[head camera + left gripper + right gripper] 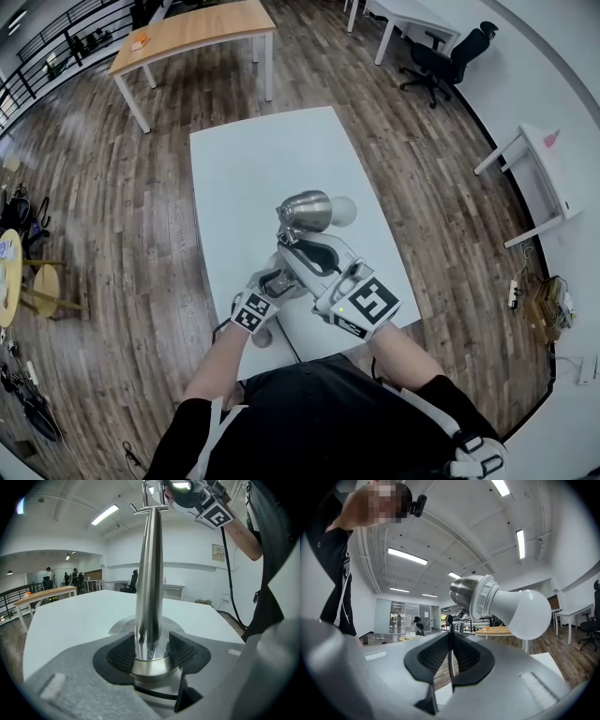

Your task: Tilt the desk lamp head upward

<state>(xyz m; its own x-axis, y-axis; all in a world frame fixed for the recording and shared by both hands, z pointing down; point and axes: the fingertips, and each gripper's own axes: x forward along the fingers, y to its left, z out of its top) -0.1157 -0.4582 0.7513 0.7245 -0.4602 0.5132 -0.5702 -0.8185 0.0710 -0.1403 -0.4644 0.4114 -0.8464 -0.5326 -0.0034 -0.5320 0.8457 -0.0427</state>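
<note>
Two grippers are on the desk lamp (302,220), which stands upright near the front edge of the white table (244,159), directly ahead of me. I hold the left gripper (152,644) low on the lamp: its pads are clamped on either side of the polished stem (149,573), just above the round base (119,626), so the lamp is braced against tipping. I hold the right gripper (450,649) higher, just behind the lamp head (467,592). Its jaws stand very narrow, and a thin rod (449,634) with a small knob at its top sits pinched between the pads; I take this to be part of the head's hinge or handle, though I cannot confirm which. In the right gripper view the head lies roughly level, with the white bulb (526,612) pointing away from me and drooping slightly. Status: bracing of the stem is complete and the grip near the head appears made. The tilt itself does not look done, since the bulb does not point upward. What is left, in my judgement, is to swing the head up about its hinge while the left gripper steadies the stem, then let go with both.
</note>
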